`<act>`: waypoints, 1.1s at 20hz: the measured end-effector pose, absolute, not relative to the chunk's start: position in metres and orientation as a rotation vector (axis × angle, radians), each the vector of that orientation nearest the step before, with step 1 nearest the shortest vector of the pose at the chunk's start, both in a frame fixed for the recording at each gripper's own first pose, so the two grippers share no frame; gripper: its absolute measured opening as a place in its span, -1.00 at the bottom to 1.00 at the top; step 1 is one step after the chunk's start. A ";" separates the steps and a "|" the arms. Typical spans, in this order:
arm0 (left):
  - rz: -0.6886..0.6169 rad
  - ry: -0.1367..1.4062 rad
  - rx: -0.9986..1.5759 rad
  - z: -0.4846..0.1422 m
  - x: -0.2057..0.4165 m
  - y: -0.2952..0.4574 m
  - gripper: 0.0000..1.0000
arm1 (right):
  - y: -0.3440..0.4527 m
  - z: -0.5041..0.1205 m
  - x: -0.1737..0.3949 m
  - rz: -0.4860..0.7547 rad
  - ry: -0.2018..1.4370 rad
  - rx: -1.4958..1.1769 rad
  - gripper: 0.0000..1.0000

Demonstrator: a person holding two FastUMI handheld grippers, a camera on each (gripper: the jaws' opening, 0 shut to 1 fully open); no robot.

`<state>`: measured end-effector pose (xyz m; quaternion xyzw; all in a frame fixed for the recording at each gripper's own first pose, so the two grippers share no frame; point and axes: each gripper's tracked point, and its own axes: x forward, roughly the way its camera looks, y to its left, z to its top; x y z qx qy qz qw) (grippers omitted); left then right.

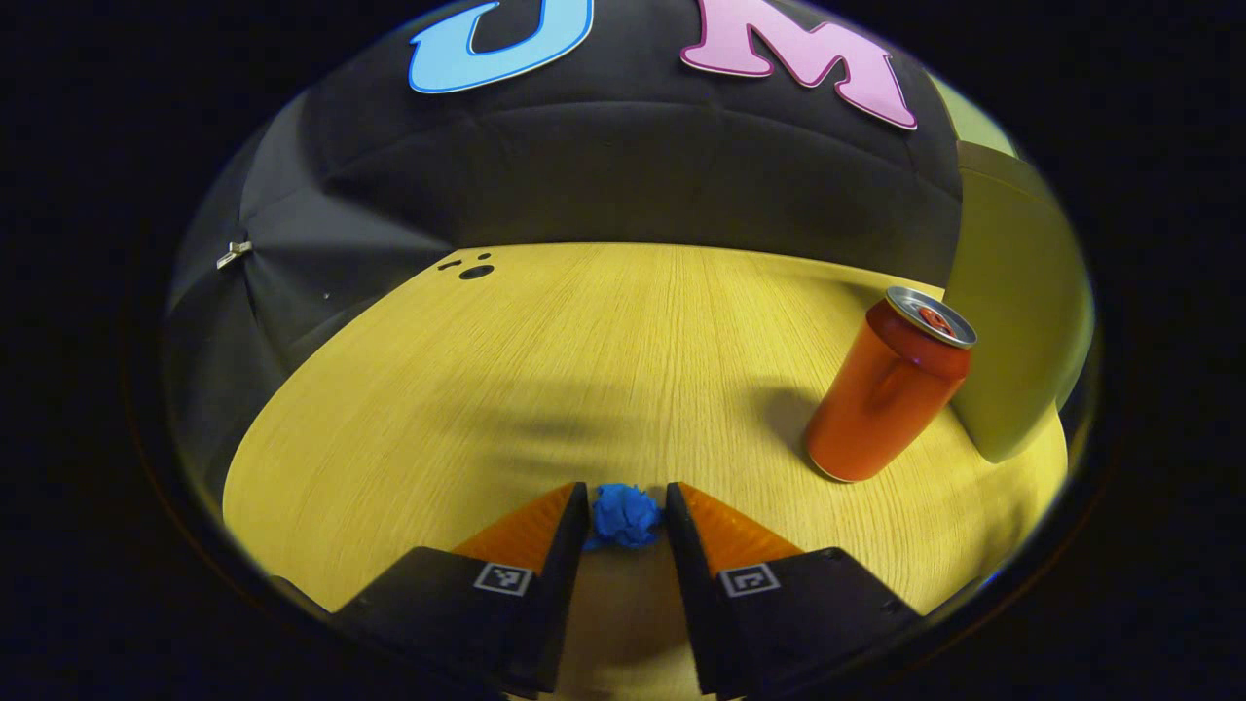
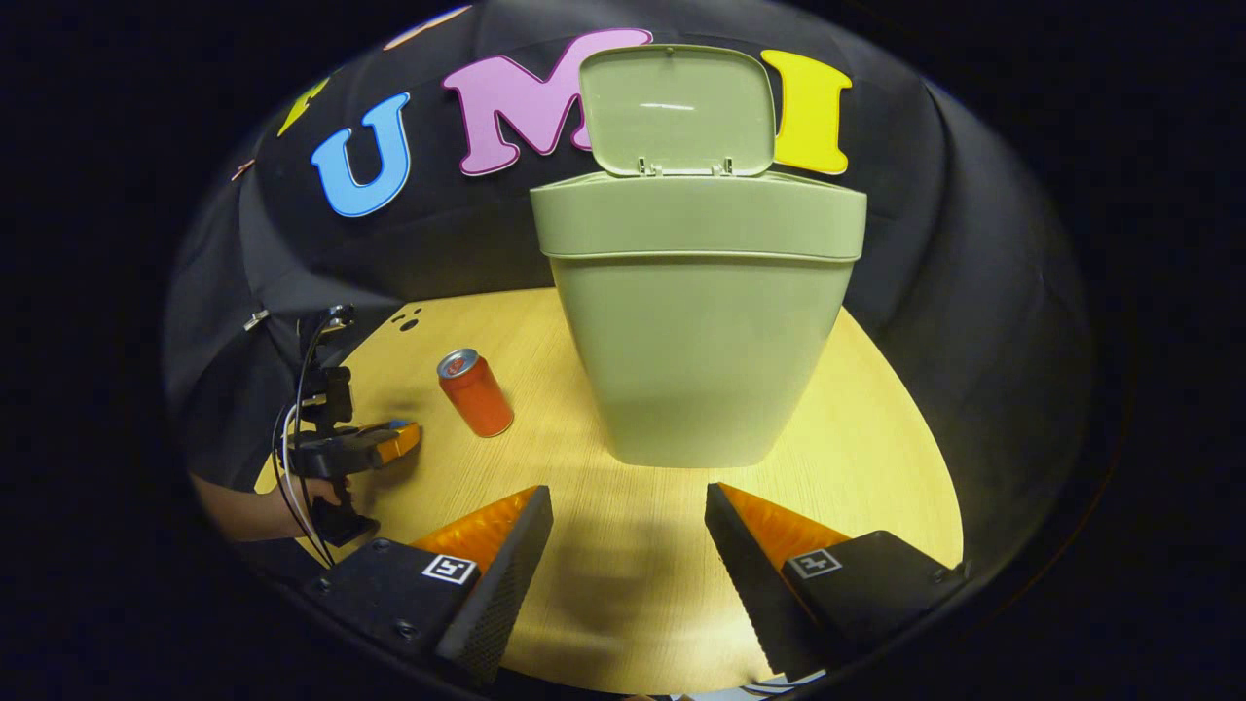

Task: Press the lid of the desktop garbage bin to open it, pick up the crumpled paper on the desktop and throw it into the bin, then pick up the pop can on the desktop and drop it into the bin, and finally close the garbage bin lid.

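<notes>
The left gripper (image 1: 626, 516) has its jaws drawn in around the paper (image 1: 624, 517), which sits between the two tips at worktop level; both fingers appear to touch it, one on each flank, so the jaws read as clamped on the ball. Judged from its look, the paper is very light, soft and springy: it will compress under the fingers and needs little force, yet a loose wad can slip out if held only by its outer folds. The sound hold is across the middle of the ball, which is where the fingers now sit. Ahead and to the right of these jaws the can (image 1: 889, 386) stands upright on the worktop (image 1: 584, 350), well apart from the paper and just beside the bin wall (image 1: 1017, 321). The can is judged thin-walled, smooth and easily dented; take it across the mid-body. The right gripper (image 2: 628, 545) holds its jaws wide apart with nothing between them. Straight ahead of them stands the bin (image 2: 696, 321), its lid (image 2: 677, 112) raised, so the opening is ready for the paper. The can stands ahead and left of these jaws.
</notes>
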<state>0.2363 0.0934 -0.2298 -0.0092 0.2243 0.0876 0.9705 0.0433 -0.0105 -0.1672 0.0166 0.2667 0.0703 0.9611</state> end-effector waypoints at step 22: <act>-0.092 0.309 0.047 -0.112 0.173 0.062 -0.43 | -0.029 -0.125 0.015 -0.005 0.417 0.011 0.96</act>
